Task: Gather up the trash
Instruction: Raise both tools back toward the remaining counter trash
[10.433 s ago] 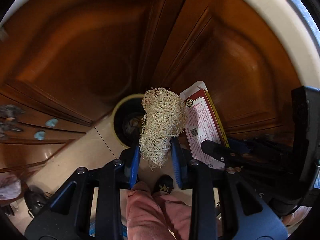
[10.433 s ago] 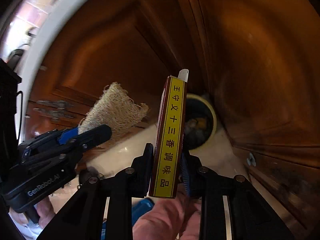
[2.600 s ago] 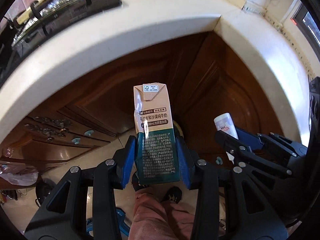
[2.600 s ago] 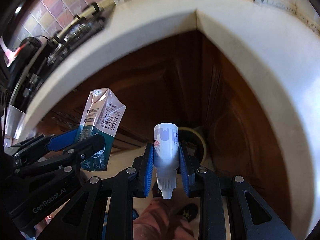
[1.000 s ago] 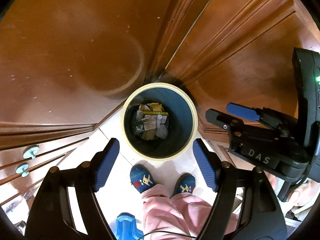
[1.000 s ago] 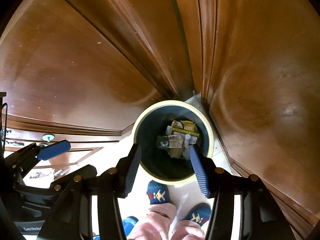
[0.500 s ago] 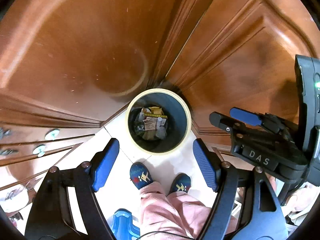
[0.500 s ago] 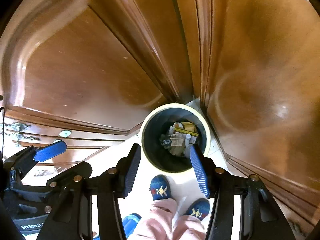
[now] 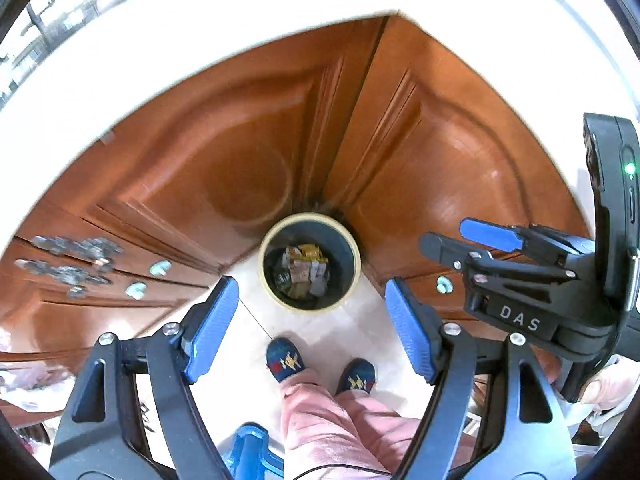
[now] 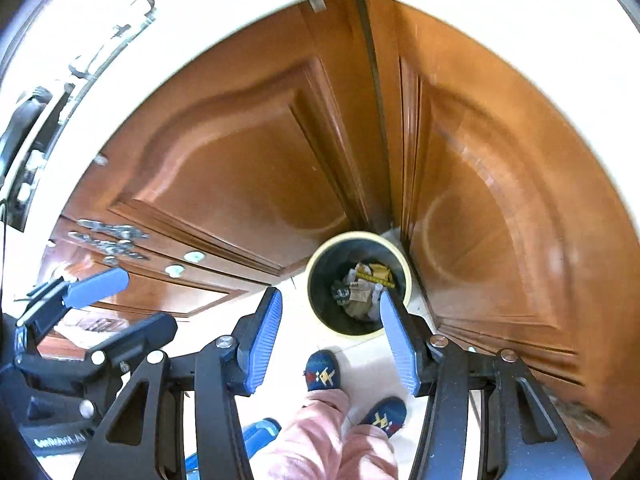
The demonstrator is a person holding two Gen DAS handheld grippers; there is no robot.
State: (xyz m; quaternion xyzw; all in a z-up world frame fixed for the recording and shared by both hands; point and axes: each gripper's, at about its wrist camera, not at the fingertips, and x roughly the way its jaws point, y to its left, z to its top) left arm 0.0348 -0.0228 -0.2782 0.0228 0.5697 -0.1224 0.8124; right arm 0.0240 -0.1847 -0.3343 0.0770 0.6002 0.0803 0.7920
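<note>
Both tools hang empty above the floor in the corner where two wooden cabinet doors (image 9: 248,168) meet. The left gripper (image 9: 310,332) has its blue pads spread wide with nothing between them. The right gripper (image 10: 330,336) is just as wide and just as bare.

The trash bin (image 9: 264,276), a dark round pail with a pale yellow rim, stands on the light floor tiles right in the corner. In the left wrist view it sits a little toward 12 o'clock of the gap between the fingers. In the right wrist view it lies toward 1 o'clock, partly behind the right-hand pad. Inside it lies a heap of collected trash (image 9: 302,272): crumpled paper, a yellow-edged carton and some pale pieces (too small to name one by one). The person's slippers (image 9: 284,360) stand at 6 o'clock of the bin, close to its rim.

Judging from the empty tongs and the filled pail, the step in hand is to go for the next piece of rubbish. To do that well, lift both tools clear of the cabinet fronts and the white countertop edge (image 9: 200,32) before turning, since the doors close in on either side. Keep the jaws spread as they are, so the next approach needs no reopening. Pick one item per tool, and take it near its middle so it hangs steady on the way back. No loose trash shows on the tiles around the bin, so whatever remains is probably out of view.
</note>
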